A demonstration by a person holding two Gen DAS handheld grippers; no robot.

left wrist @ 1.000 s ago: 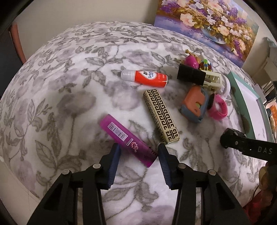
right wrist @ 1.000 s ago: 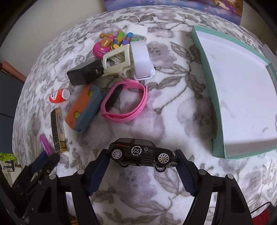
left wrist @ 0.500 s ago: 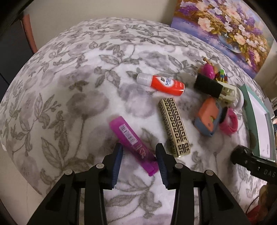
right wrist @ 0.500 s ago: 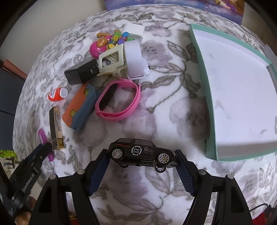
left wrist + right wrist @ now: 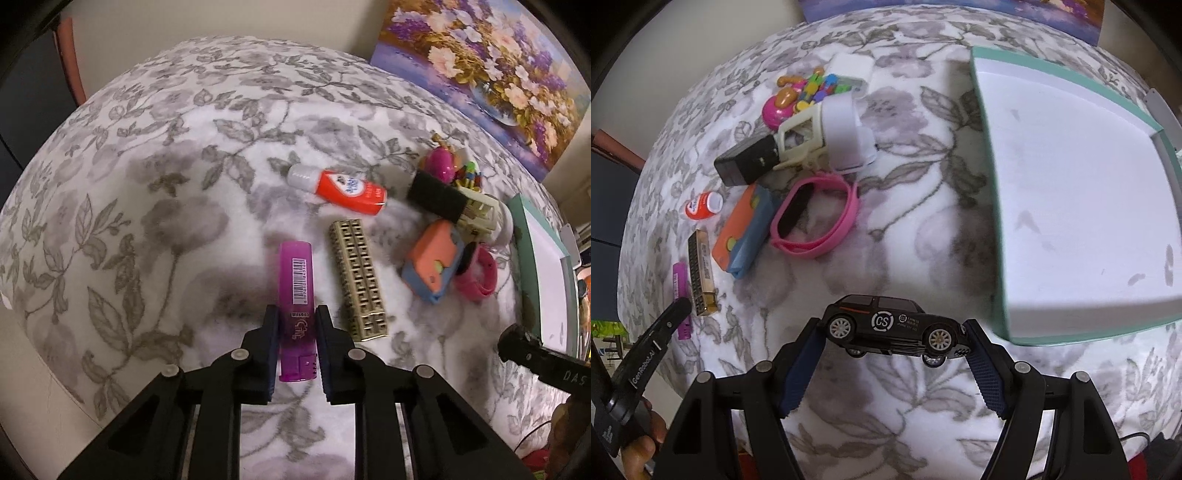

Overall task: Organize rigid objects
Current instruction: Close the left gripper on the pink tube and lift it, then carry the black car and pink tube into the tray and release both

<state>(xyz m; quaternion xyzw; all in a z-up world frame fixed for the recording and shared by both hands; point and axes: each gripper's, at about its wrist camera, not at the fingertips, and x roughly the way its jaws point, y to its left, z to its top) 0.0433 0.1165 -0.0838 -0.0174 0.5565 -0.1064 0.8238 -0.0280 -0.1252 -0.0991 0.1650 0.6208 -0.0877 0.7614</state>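
Purple lighter (image 5: 296,306) sits pinched lengthwise in the left gripper (image 5: 294,334) on the floral counter (image 5: 155,206); the right gripper (image 5: 892,334) holds the car (image 5: 894,326) bumper-to-bumper beside the tray (image 5: 993,236). Smooth plastic may slip or twist out.

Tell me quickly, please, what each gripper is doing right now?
Left gripper: closed on the purple lighter.
Right gripper: closed on the black toy car.

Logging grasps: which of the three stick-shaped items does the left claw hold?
The purple lighter, between the left claw; the gold patterned case and orange tube lie free.
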